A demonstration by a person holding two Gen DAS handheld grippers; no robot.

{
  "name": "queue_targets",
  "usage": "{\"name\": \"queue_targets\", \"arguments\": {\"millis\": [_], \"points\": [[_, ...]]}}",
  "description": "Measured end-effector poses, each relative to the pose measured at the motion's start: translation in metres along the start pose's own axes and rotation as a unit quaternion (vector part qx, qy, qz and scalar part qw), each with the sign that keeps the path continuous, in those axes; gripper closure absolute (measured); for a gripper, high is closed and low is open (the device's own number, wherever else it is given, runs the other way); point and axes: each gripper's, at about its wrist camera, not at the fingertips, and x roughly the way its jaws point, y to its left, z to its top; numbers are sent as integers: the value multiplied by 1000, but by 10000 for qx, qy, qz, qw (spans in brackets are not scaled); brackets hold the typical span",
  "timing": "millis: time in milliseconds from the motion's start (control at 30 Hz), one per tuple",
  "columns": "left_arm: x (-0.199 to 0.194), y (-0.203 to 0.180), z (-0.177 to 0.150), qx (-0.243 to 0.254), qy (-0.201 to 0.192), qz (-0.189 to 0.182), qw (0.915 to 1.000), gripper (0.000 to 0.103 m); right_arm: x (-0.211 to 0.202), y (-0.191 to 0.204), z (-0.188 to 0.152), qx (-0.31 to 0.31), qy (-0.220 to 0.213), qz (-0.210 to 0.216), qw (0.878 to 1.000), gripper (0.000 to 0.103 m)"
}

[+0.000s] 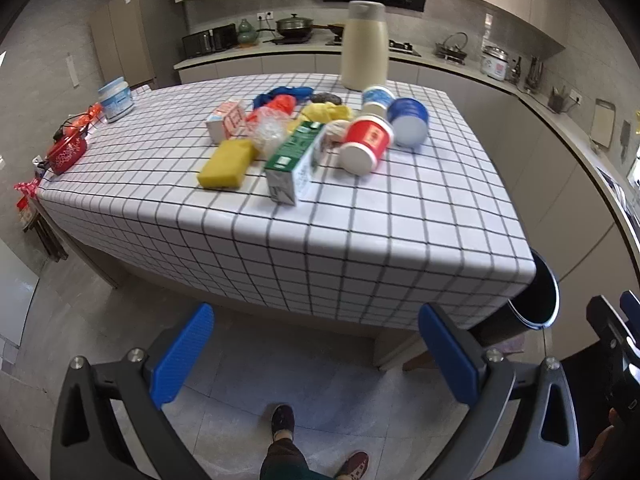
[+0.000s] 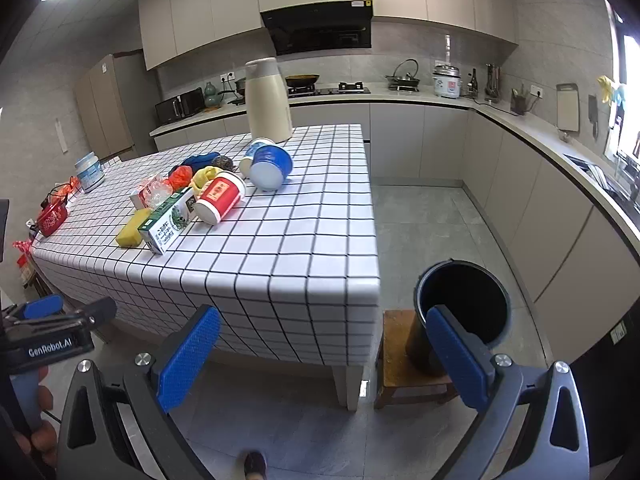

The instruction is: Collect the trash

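Note:
A heap of trash lies mid-table: a green milk carton (image 1: 294, 162) (image 2: 168, 226), a red cup on its side (image 1: 366, 144) (image 2: 220, 198), a blue cup (image 1: 408, 120) (image 2: 270, 166), a yellow sponge (image 1: 226, 164) (image 2: 130, 232), a pink carton (image 1: 226, 120) and crumpled bags (image 1: 276, 114). A dark bin (image 2: 464, 300) (image 1: 538, 300) stands on a wooden stool (image 2: 394, 352) at the table's near right corner. My left gripper (image 1: 316, 354) is open and empty, below the table's front edge. My right gripper (image 2: 322, 358) is open and empty, left of the bin.
The checked table (image 1: 320, 240) also bears a tall cream jug (image 1: 364, 46) at the back, a white tub (image 1: 116, 98) and a red pot (image 1: 66, 152) at the left edge. Kitchen counters run behind and to the right. The person's feet (image 1: 284, 420) stand on the tiled floor.

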Motion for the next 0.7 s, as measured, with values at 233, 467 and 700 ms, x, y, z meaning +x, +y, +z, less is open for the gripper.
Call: {"name": "queue_targets", "arguments": {"millis": [233,467,700], "points": [[37,45,40,-18,-33,41,10000,0,42,45,25,58,51,-69,9999,0],[75,87,77,35,69,9,10000,0,88,105,55,48,94,-110,9999,0],[108,112,104,188,167,-75,9997,0,127,150,73,101,221,-193,9995,0]]}}
